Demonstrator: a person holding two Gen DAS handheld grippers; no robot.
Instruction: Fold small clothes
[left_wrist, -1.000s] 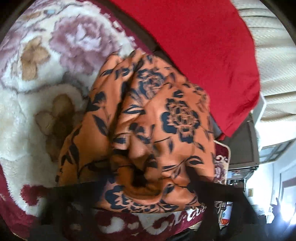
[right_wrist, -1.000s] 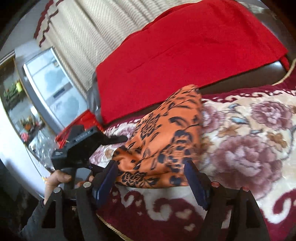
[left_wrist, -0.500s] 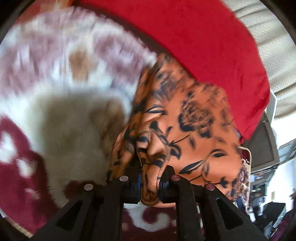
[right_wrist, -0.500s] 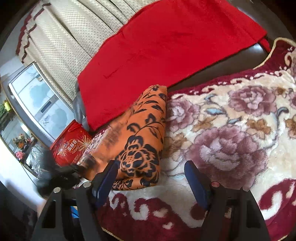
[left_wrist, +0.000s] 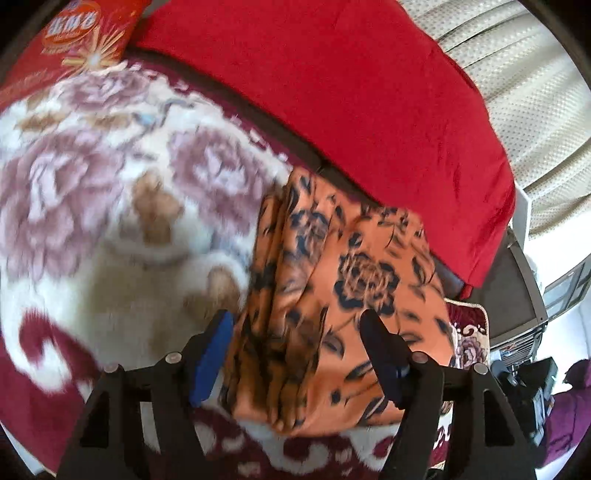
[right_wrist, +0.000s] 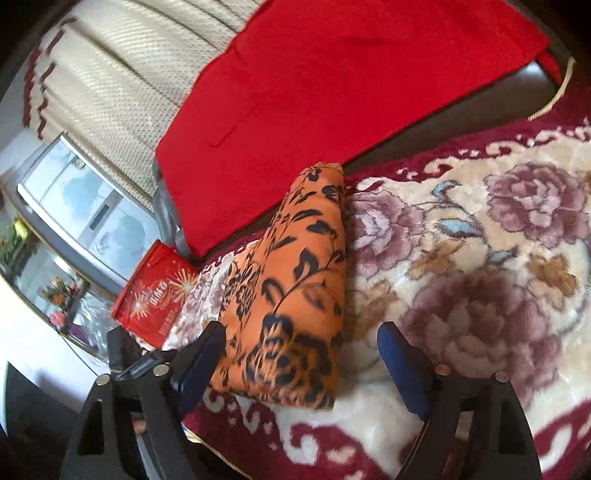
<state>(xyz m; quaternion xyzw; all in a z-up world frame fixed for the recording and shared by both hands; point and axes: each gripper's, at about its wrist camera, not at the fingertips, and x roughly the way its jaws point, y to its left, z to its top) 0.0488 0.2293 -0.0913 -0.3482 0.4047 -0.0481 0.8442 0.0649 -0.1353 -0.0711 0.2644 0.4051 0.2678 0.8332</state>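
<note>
An orange garment with dark blue flower print lies folded in a narrow stack on a floral blanket. It also shows in the right wrist view, lying lengthwise away from me. My left gripper is open, its blue-padded fingers apart over the near end of the garment, holding nothing. My right gripper is open and empty, its fingers spread just in front of the garment's near edge.
A large red cloth lies behind the garment, also in the right wrist view. A red printed bag sits at the blanket's left end. Cream curtains and a window are behind.
My left gripper, shut on a fold of the garment half a second ago, has opened and let it go. The garment now lies flatter. My right gripper stayed open and shifted slightly.
</note>
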